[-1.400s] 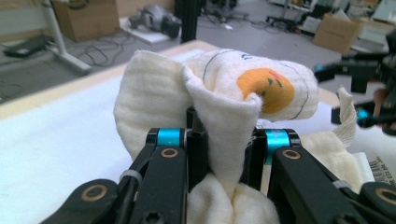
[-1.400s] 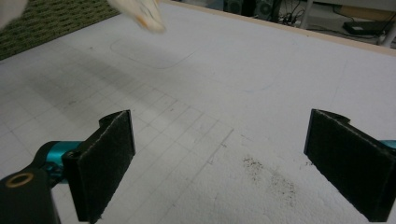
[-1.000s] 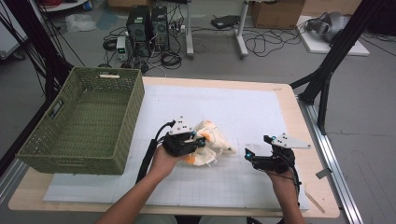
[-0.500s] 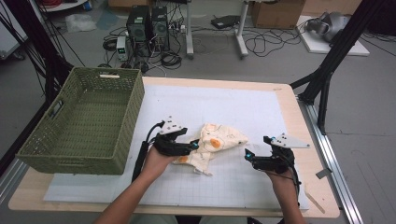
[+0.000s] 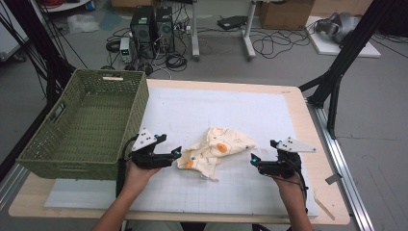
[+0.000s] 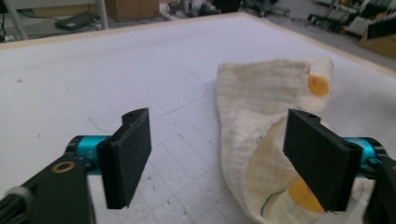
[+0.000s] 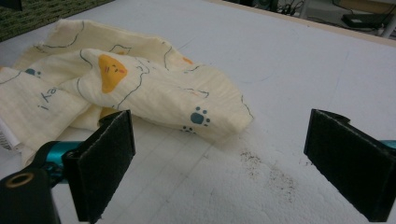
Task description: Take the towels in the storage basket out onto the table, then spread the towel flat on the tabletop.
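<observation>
With both jaws spread, we judge the crumpled cream printed muslin cloth light and limp, best pinched at an edge.

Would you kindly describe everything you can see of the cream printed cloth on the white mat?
The cream printed cloth is soft, crinkled fabric, muslin by its look, with orange blobs, teal paw prints and dark outline drawings. It lies crumpled and partly folded over itself on the white gridded mat, between the two grippers. The open left gripper stands at its near edge without clamping it; the open right gripper is apart.
</observation>
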A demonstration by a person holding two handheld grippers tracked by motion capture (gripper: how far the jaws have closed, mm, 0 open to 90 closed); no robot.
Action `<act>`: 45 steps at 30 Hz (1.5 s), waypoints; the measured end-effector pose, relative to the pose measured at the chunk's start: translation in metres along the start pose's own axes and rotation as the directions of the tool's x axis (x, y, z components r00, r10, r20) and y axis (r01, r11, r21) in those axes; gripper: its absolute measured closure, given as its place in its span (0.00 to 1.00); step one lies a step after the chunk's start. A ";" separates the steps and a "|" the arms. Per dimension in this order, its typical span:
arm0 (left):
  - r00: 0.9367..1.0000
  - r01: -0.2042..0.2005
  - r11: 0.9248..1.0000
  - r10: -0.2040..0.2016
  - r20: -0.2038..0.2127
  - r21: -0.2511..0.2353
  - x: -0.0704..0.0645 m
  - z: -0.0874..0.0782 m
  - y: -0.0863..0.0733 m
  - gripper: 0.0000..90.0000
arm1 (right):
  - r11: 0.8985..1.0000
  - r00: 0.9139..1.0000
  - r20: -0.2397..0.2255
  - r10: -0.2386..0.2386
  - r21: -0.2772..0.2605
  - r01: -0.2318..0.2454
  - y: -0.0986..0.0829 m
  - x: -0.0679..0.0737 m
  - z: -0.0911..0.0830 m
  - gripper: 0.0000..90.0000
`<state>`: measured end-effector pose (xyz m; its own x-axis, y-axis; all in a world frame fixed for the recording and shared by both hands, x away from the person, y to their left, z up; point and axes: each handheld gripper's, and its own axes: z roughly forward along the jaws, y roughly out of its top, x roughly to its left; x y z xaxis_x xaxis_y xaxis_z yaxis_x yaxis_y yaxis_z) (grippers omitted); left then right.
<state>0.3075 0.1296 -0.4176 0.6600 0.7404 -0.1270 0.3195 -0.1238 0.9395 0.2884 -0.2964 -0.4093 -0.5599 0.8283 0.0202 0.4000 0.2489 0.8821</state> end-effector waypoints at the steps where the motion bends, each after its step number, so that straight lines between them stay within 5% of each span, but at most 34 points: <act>1: 1.000 -0.004 1.000 0.004 -0.003 -0.004 0.000 -0.001 0.001 0.21 | 1.000 1.000 0.002 0.005 -0.002 -0.005 0.000 -0.001 -0.001 0.09; 8: 1.000 -0.023 0.999 0.023 0.022 0.029 0.001 0.000 -0.008 0.22 | 1.000 1.000 0.002 0.001 0.008 -0.001 -0.001 -0.002 0.001 0.09; 35: 0.997 -0.021 0.999 0.019 0.079 0.032 -0.003 0.006 -0.009 0.29 | 1.000 1.000 -0.015 0.000 0.030 0.001 -0.004 -0.002 0.003 0.09; 45: 0.984 -0.042 0.997 0.030 0.174 0.063 -0.019 0.025 0.015 0.31 | 1.000 1.000 -0.024 0.016 0.018 -0.015 -0.004 -0.001 0.001 0.09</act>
<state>0.3172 0.0970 -0.4090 0.7778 0.6098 -0.1522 0.3339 -0.1958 0.9220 0.2885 -0.2981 -0.4131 -0.5706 0.8200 0.0451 0.4213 0.2451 0.8732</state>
